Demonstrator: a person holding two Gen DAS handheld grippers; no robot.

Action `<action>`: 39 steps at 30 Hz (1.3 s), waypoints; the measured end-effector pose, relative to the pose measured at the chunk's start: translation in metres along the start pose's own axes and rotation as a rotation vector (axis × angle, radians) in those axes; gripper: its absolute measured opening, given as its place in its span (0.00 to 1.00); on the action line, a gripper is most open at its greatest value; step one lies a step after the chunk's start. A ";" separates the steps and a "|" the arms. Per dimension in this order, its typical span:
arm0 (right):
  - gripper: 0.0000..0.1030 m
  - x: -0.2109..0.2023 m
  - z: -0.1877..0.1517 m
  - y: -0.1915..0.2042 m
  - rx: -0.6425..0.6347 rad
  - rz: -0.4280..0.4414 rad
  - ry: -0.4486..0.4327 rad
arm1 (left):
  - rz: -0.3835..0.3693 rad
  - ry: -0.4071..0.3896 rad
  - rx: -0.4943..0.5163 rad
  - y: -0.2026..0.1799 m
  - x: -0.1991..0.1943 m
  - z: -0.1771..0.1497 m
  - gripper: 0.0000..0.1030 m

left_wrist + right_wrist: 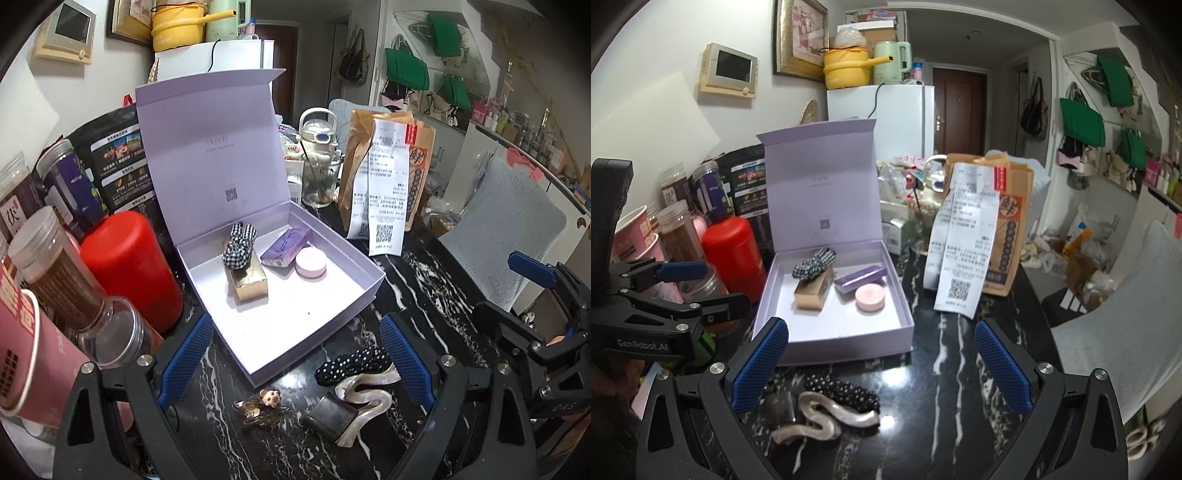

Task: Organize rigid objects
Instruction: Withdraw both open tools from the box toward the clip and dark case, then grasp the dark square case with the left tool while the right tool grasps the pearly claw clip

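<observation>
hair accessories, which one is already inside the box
The black-and-white gingham bow, resting on the kraft carton in the lilac box; the polka-dot clip, pearly wavy clip and mouse clip lie outside.

A lilac gift box (334,295) sits open on the black marble table (424,295) in front of me, its hinged lid (210,147) standing upright at the back. Inside, toward the back, a small kraft carton (251,284) lies with a black-and-white gingham bow (238,243) resting on top. Beside it are a purple rectangular box (284,245) and a round pink compact (311,263), touching each other. On the table just before the box lie a black dotted scrunchie (351,363), a wavy pearly hair claw (369,402) touching it, a small dark square case (328,415), and an amber clip with a tiny mouse figure (260,404).
</observation>
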State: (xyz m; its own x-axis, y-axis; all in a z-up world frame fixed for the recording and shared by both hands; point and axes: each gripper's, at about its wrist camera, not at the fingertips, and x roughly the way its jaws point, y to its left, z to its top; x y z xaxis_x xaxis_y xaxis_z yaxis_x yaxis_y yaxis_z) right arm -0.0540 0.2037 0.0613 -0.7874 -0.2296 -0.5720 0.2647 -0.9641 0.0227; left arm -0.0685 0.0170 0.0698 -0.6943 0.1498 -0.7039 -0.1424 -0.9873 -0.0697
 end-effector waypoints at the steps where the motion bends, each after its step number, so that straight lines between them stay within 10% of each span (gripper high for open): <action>1: 1.00 0.001 -0.002 0.000 0.002 0.001 0.004 | -0.005 0.004 0.000 0.001 0.001 -0.002 0.91; 39: 0.99 0.052 -0.099 -0.008 0.112 0.086 0.214 | -0.205 0.154 0.087 -0.007 0.062 -0.080 0.90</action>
State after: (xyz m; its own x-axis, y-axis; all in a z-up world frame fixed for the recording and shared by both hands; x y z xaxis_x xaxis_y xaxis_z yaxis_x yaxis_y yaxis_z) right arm -0.0416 0.2124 -0.0495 -0.6255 -0.2899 -0.7244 0.2531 -0.9536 0.1631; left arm -0.0543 0.0292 -0.0303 -0.5297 0.3302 -0.7813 -0.3341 -0.9279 -0.1656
